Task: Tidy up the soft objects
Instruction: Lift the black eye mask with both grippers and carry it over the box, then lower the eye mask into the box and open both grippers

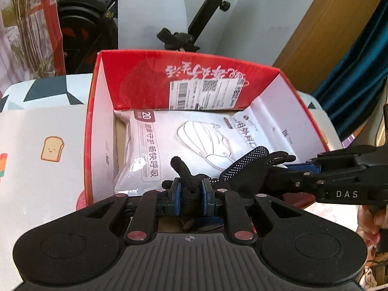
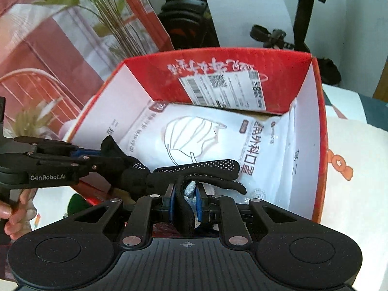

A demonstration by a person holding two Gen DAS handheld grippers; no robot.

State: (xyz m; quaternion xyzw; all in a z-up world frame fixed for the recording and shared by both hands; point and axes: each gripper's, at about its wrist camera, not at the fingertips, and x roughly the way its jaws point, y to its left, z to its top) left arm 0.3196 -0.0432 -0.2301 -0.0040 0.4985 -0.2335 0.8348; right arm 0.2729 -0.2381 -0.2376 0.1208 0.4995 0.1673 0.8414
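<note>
I am holding a limp black dotted glove (image 1: 245,169) over the near edge of the red box (image 1: 184,72), left gripper (image 1: 190,190) and right gripper (image 2: 185,200) each clamping one end; light knit is sagging above the mask pack (image 1: 174,140).

The glove (image 1: 245,169) hides the near part of the mask pack (image 1: 184,143), and the left gripper (image 1: 190,195) covers the glove's pinched end. The box's (image 1: 97,131) near wall lies behind both grippers. A pale cloth (image 2: 190,190) between the right gripper's (image 2: 185,202) pads shows too little to identify. The hand (image 2: 14,215) is cut off by the left edge. The label (image 1: 206,94) print is too blurred to read.
</note>
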